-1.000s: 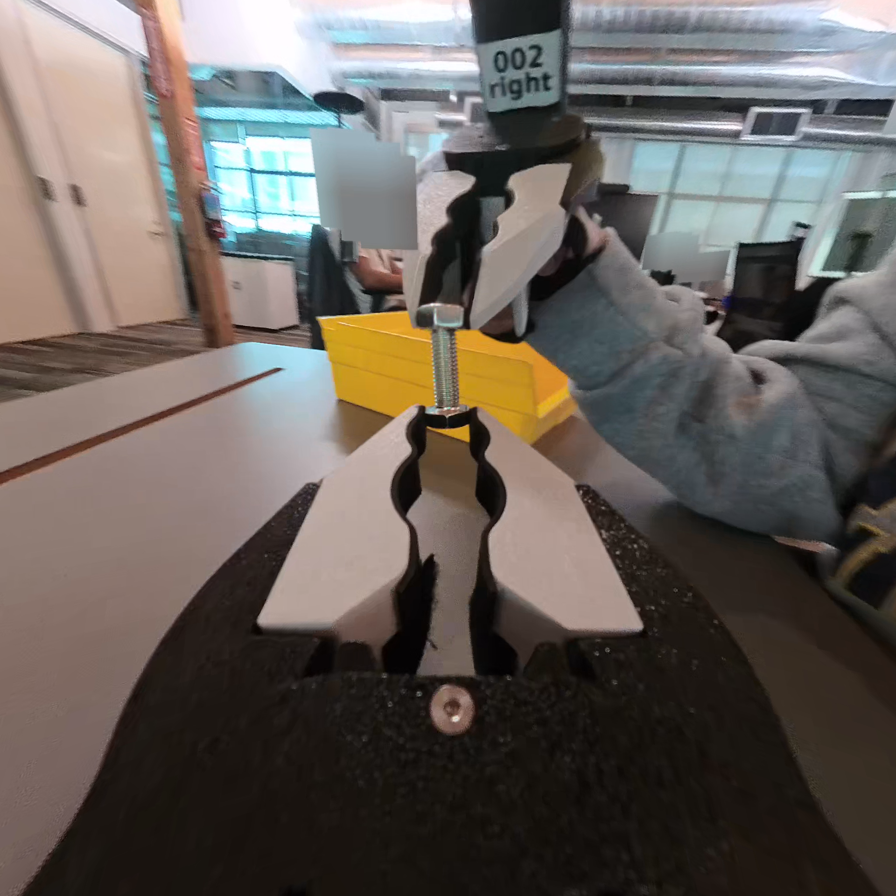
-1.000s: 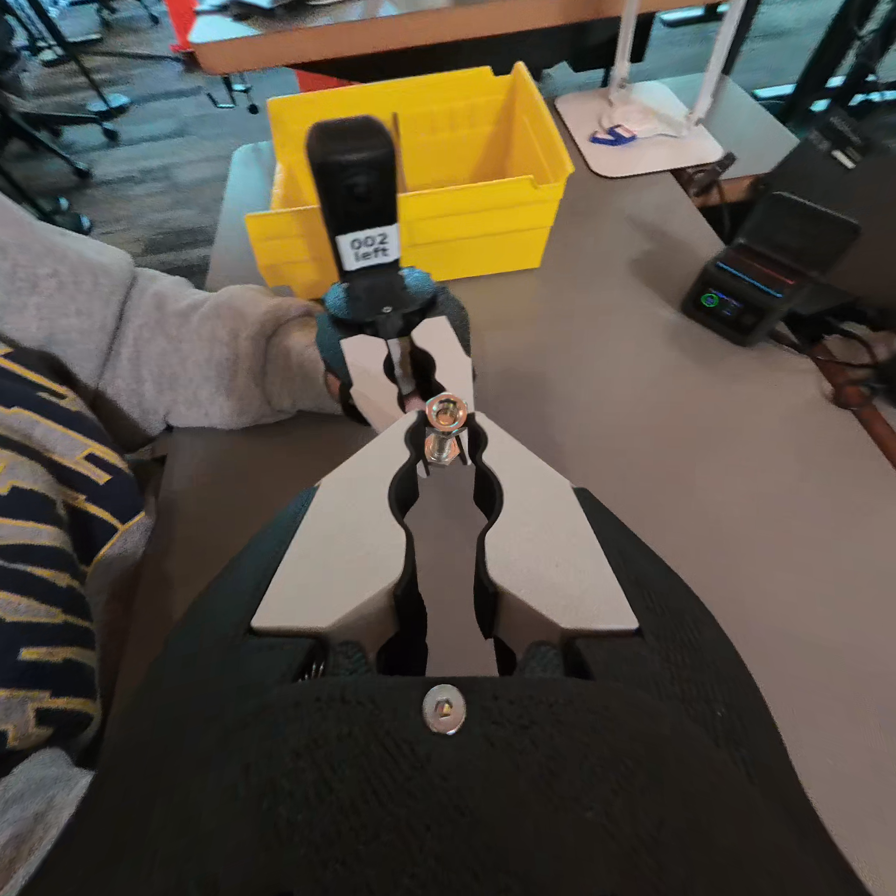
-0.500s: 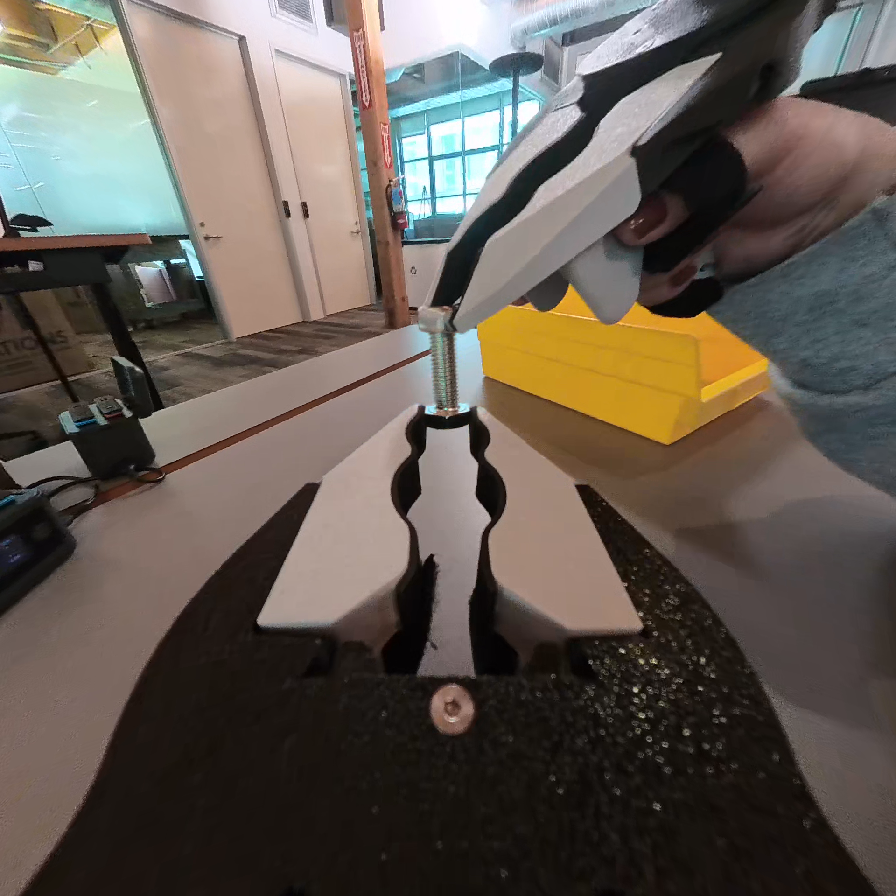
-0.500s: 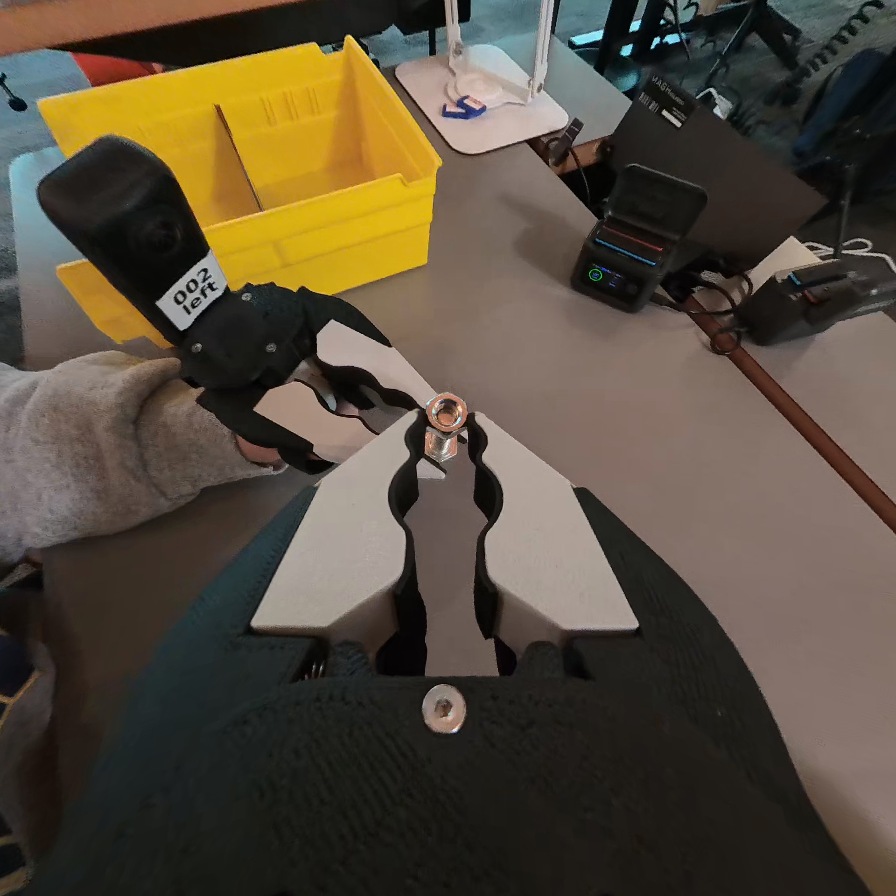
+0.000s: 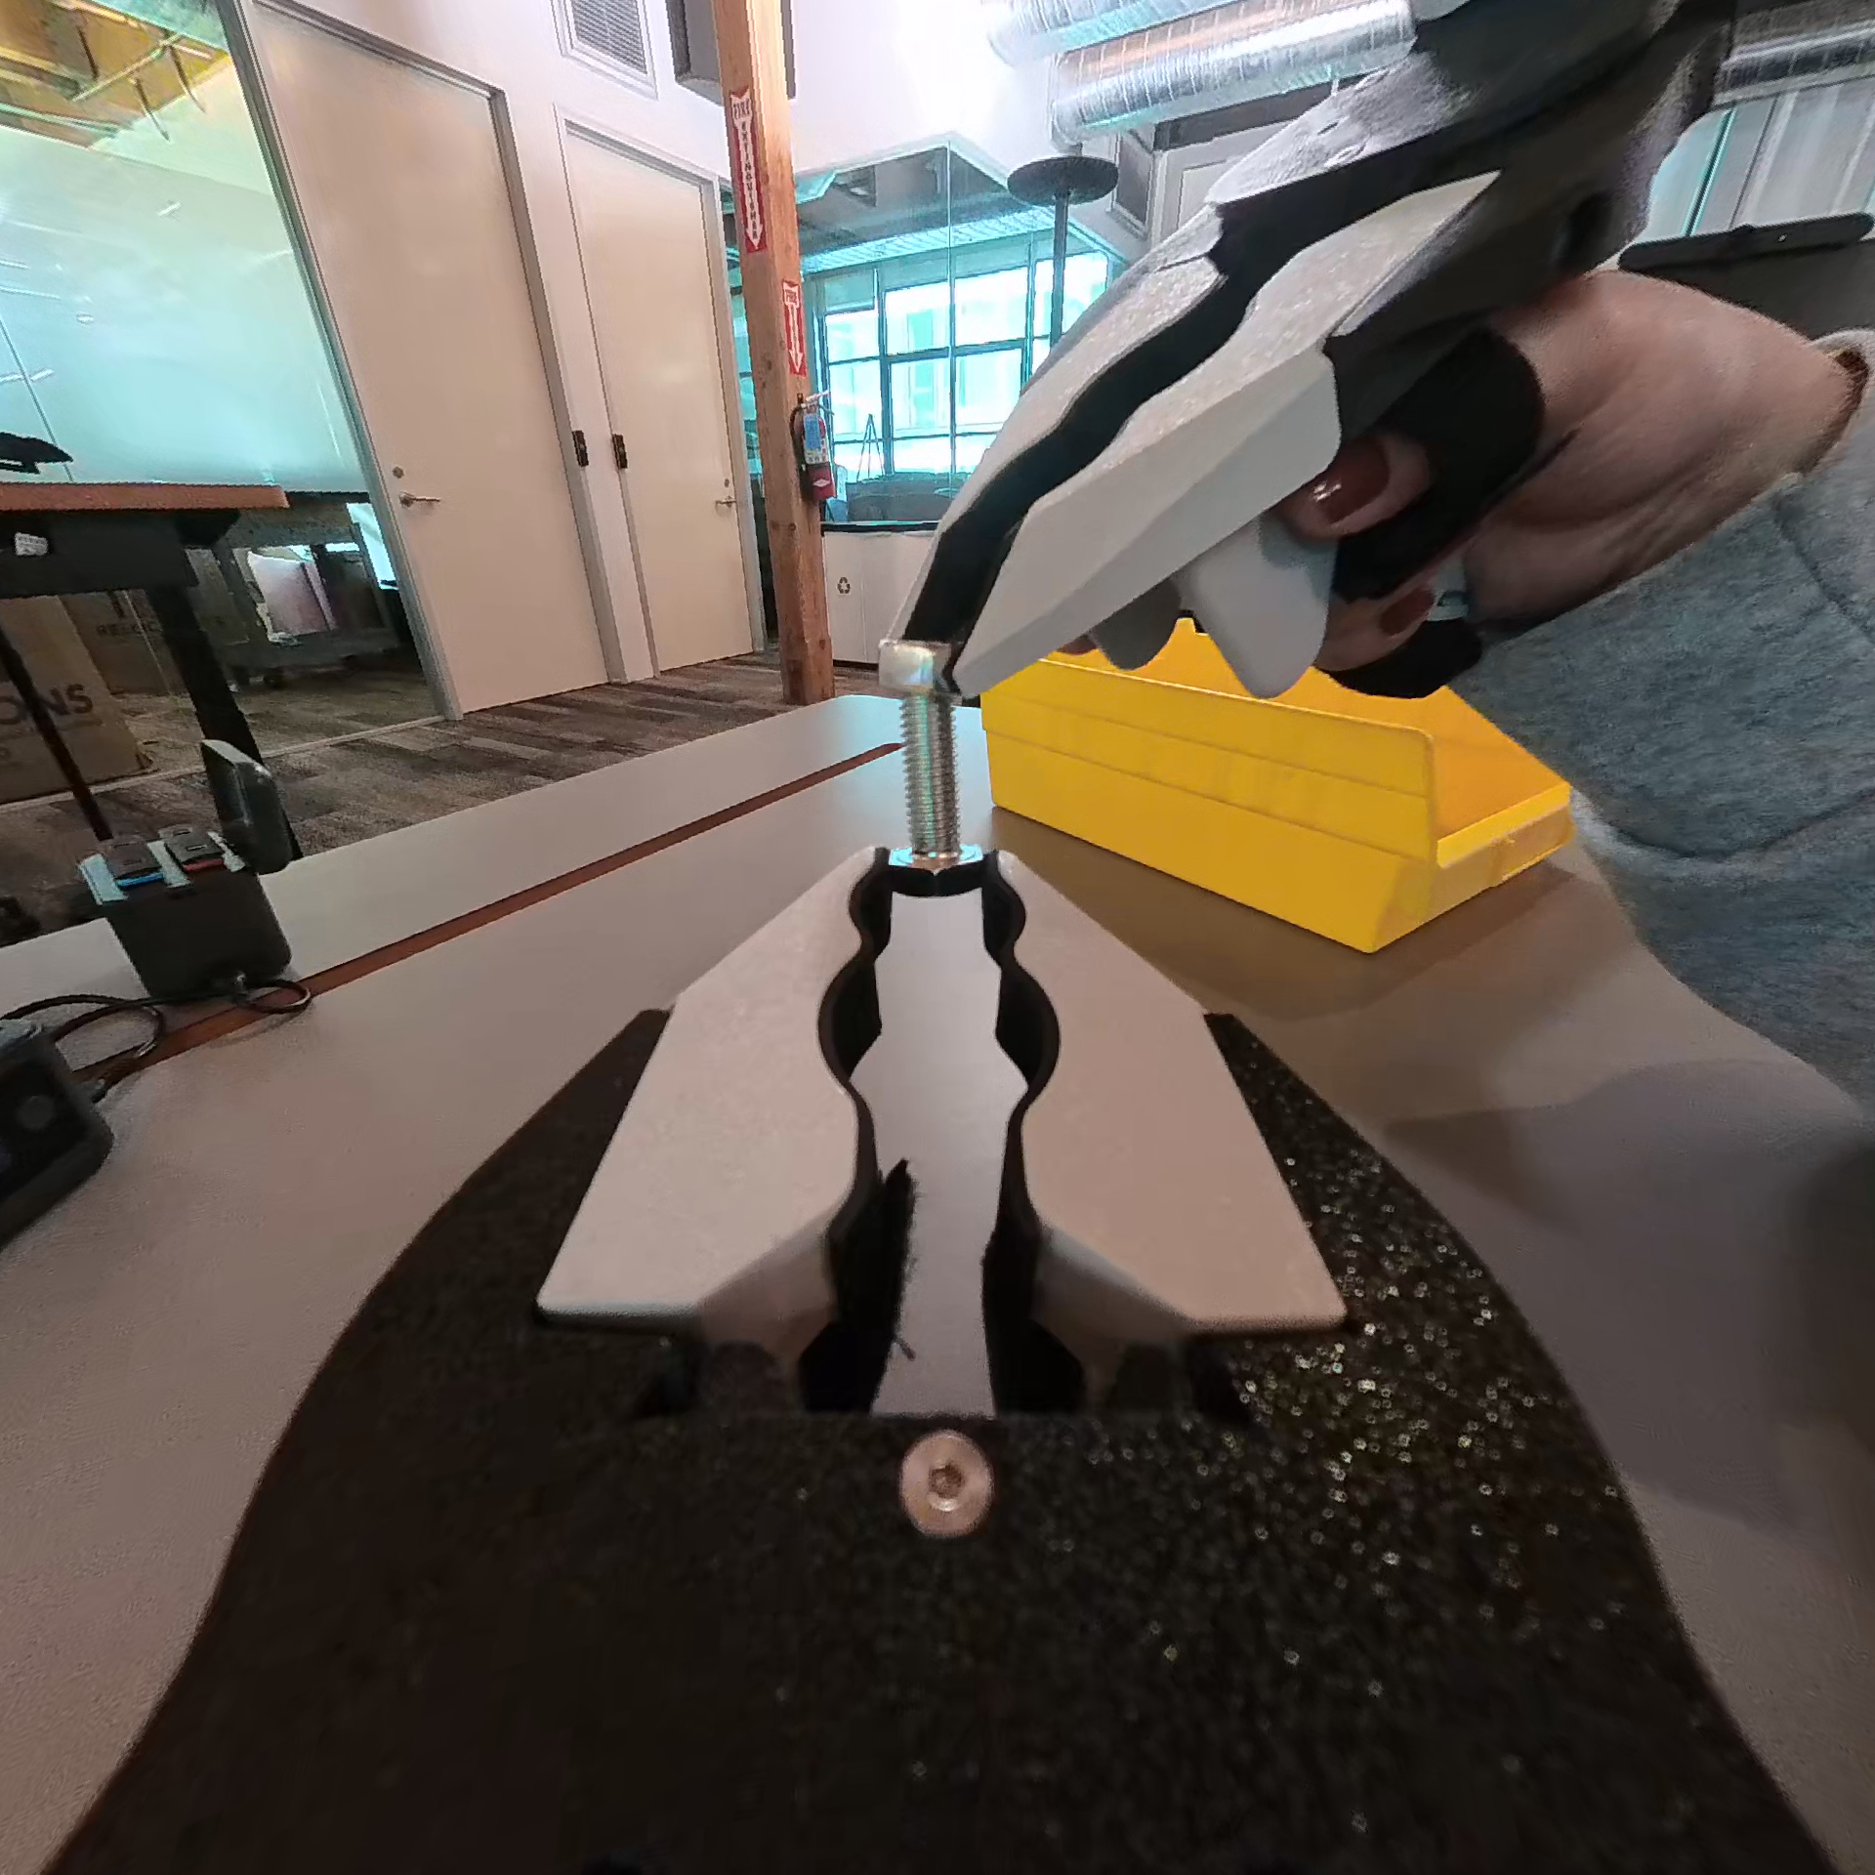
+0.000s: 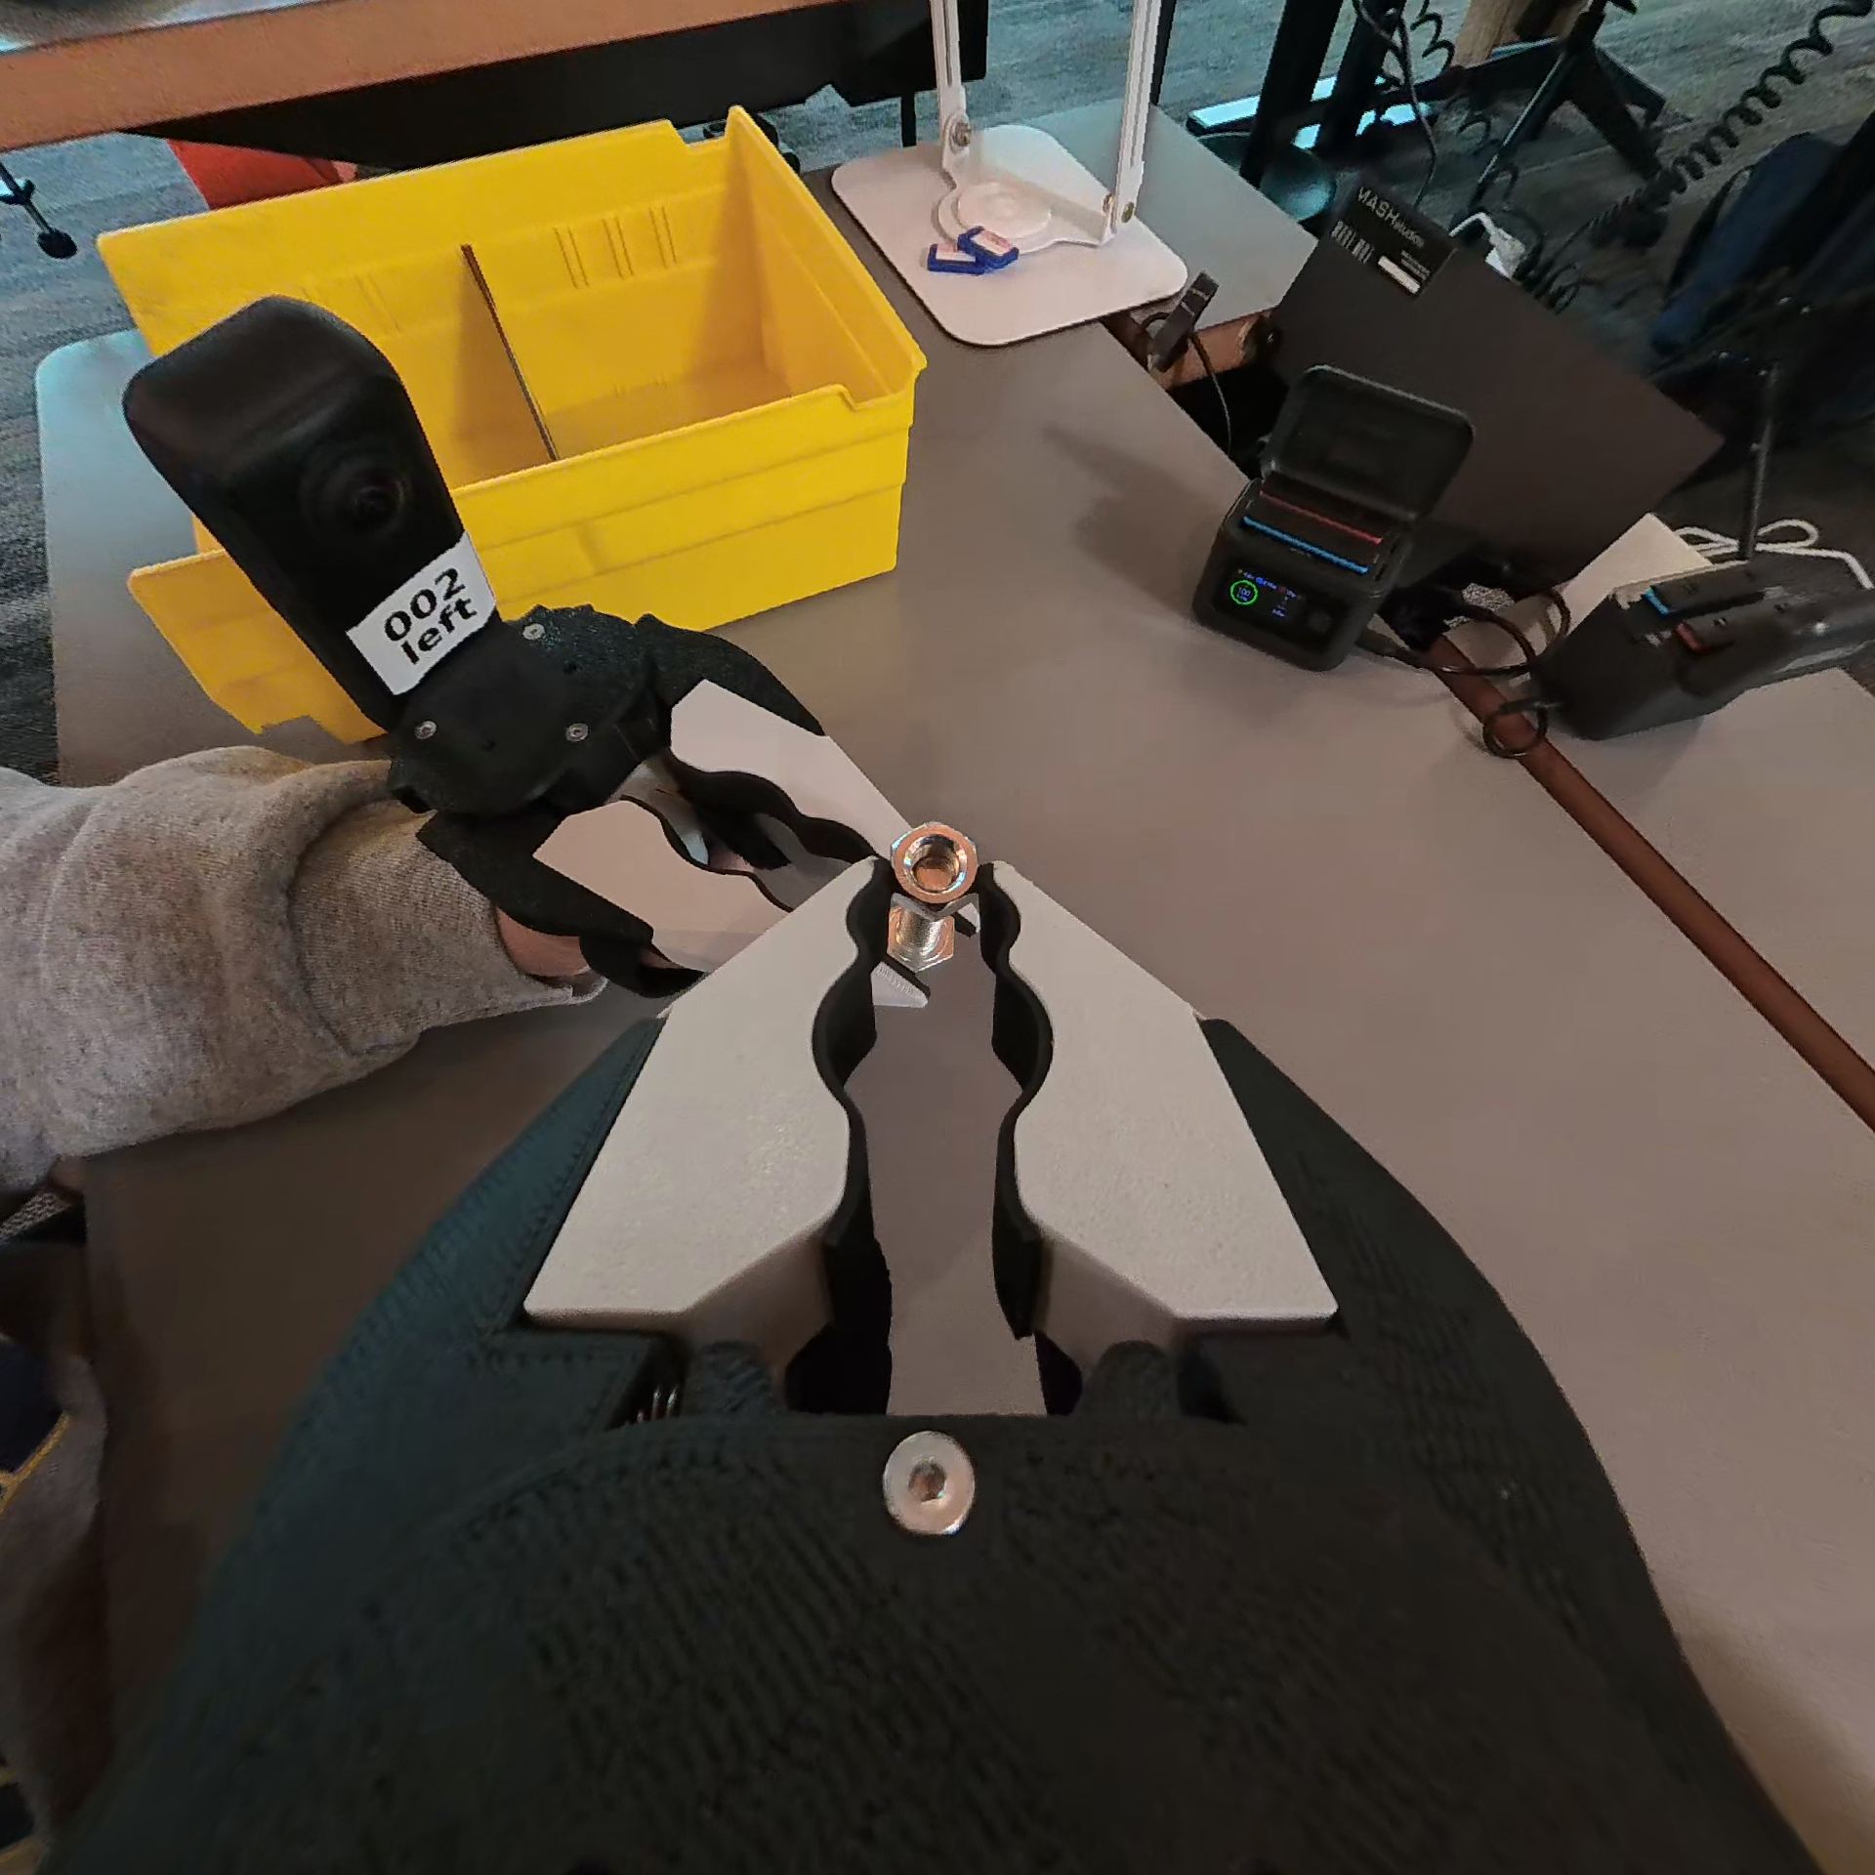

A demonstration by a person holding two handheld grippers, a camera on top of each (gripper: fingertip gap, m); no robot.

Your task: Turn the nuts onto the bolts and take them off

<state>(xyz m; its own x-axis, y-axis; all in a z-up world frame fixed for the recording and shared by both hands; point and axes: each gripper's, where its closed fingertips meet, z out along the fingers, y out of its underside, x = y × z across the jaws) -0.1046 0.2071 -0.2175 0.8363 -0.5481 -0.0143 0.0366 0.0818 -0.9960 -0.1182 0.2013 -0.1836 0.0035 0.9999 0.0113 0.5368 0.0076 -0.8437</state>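
- the bolt (image 5: 931,771) stands upright above the grey table (image 5: 426,1015), just in front of the yellow bin (image 5: 1268,802), held at both ends.
- the left gripper (image 5: 935,875) lies low and level, fingers narrowed on the nut (image 5: 935,858) at the bolt's lower end.
- the right gripper (image 5: 939,665) slants down from above the bolt, its tips pinched on the bolt's hex head.
- in the right wrist view the bolt's head (image 6: 932,871) sits between that gripper's tips, the left gripper (image 6: 918,949) reaching in from the bin's side.
- a grey sleeve (image 6: 223,913) runs to the left gripper; a bare hand (image 5: 1623,446) grips the right one.
- a small black device (image 6: 1319,528) sits on the table beside the bin, well apart.
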